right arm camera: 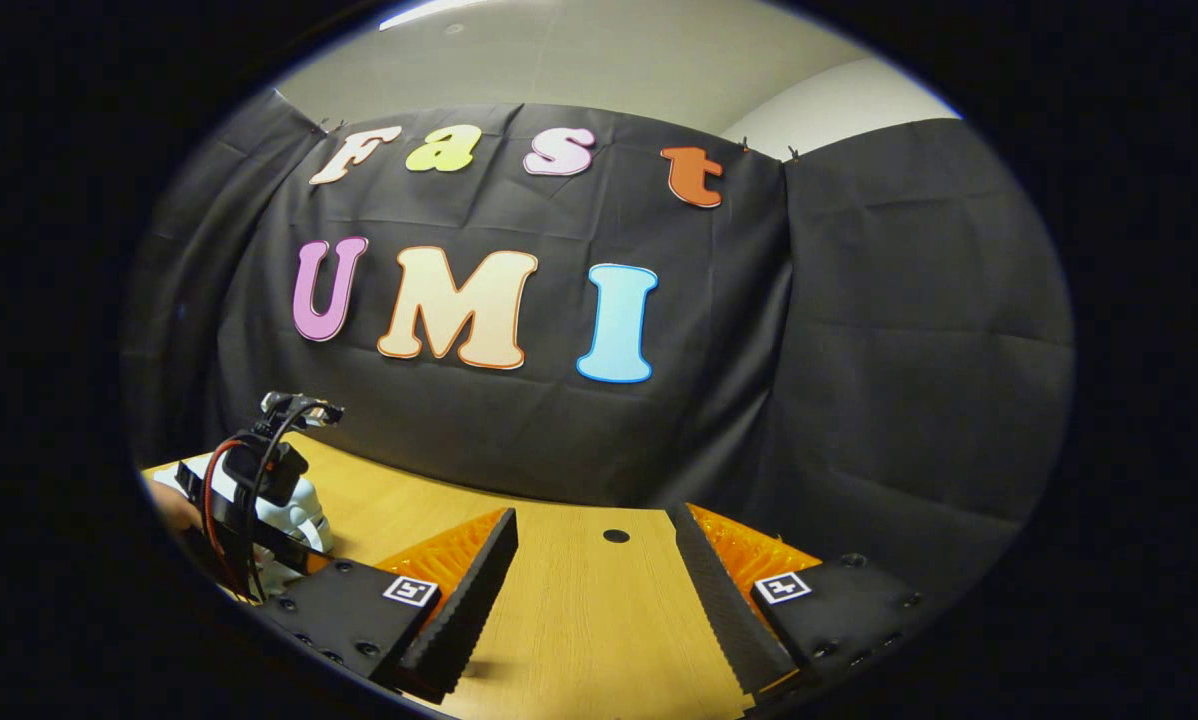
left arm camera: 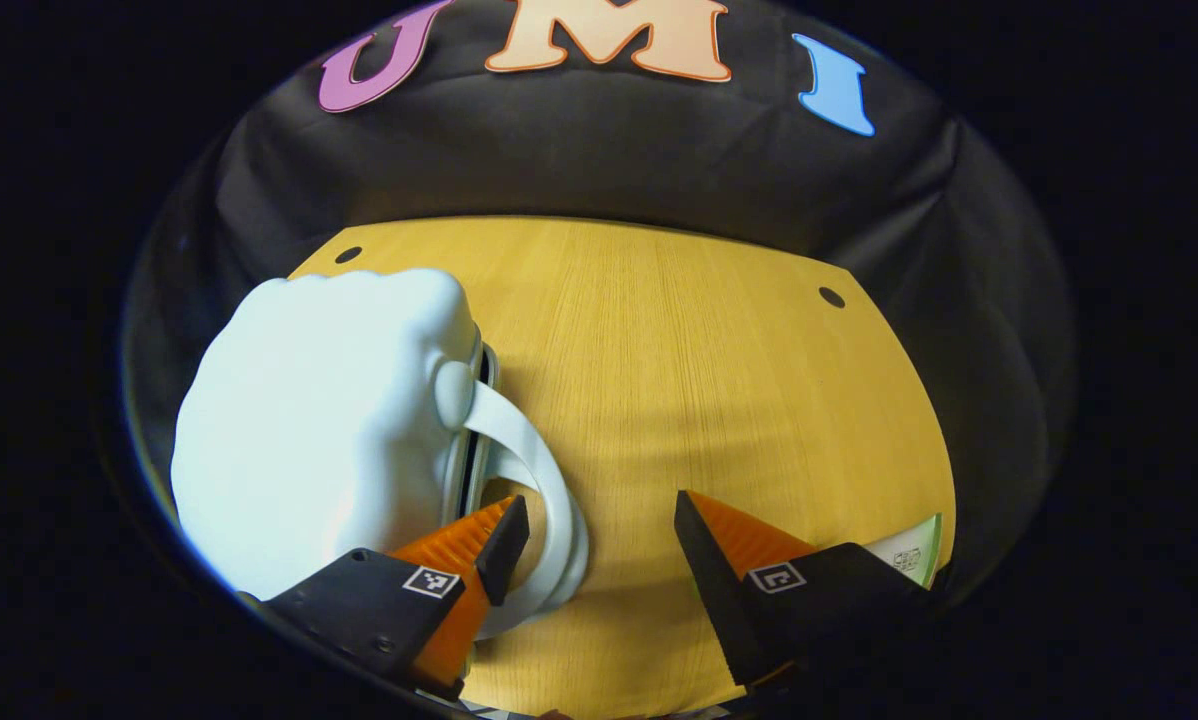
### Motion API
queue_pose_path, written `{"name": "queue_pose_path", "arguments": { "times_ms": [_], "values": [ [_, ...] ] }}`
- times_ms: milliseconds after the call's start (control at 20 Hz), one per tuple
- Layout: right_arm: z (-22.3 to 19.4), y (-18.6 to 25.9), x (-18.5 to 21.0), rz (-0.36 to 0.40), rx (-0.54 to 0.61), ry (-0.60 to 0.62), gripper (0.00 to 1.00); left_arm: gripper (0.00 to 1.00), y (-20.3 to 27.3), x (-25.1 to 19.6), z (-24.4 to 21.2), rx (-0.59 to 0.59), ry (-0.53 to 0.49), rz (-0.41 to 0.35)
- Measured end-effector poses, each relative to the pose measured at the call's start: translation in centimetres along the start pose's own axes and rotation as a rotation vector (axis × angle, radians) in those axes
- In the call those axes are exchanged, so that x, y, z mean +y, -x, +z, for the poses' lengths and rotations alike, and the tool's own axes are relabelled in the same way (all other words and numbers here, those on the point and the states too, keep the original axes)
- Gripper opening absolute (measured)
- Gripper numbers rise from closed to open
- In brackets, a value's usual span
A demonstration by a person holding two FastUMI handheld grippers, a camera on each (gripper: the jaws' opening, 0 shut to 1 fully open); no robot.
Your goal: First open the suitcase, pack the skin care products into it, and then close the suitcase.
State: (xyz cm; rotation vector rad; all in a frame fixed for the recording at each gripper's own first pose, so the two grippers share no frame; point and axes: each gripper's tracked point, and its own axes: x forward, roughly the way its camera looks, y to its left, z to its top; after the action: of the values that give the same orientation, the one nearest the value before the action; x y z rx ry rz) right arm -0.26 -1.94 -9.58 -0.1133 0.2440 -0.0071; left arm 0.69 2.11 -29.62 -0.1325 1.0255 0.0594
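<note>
A pale, rounded suitcase (left arm camera: 319,430) lies shut on the left of the wooden table (left arm camera: 719,380), its seam facing right. Its white loop handle (left arm camera: 551,478) curves out toward me. My left gripper (left arm camera: 599,510) is open: one fingertip (left arm camera: 504,535) pokes into the loop, so the handle band lies between the jaws, and the other finger stands apart over bare wood. A white and green skin care box (left arm camera: 914,552) peeks out behind that finger. My right gripper (right arm camera: 592,518) hangs open over the table with nothing in it. The suitcase (right arm camera: 299,510) shows far left there, behind the left gripper's body (right arm camera: 254,480).
Black cloth walls close off the back and sides of the table. Small dark holes (left arm camera: 831,297) mark the tabletop near its far corners. A hand (right arm camera: 171,508) holds the left gripper at the table's left edge.
</note>
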Motion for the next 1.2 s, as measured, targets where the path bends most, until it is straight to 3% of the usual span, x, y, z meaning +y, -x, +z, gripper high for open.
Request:
{"name": "queue_pose_path", "arguments": {
  "times_ms": [150, 350, 500, 600, 850, 1200],
  "values": [
    [-0.4, 0.3, 0.2, 0.006, 0.0, 0.011, 0.99, 0.88, -1.1, -0.1, -0.6, 0.045, 0.009, -0.02],
    [-1.0, 0.8, 0.3, 0.011, 0.009, 0.012, 0.99, 0.75, -1.7, 0.2, -1.6, 0.11, 0.031, -0.04],
    [-1.5, 0.9, 0.6, 0.018, 0.02, -0.002, 0.99, 0.33, -1.9, 2.2, -1.4, 0.103, 0.016, 0.01],
    [-1.6, 1.0, 0.9, 0.024, 0.019, -0.004, 0.99, 0.09, -1.2, 1.7, -1.3, 0.118, 0.018, -0.013],
    [-1.6, 1.3, 1.9, 0.053, 0.008, -0.017, 0.99, 0.0, -0.1, 1.4, 0.0, 0.086, -0.09, 0.036],
    [-2.2, 1.3, 3.9, 0.11, 0.007, -0.055, 0.99, 0.0, 2.9, 1.1, 2.5, 0.025, -0.084, 0.009]
  ]
}}
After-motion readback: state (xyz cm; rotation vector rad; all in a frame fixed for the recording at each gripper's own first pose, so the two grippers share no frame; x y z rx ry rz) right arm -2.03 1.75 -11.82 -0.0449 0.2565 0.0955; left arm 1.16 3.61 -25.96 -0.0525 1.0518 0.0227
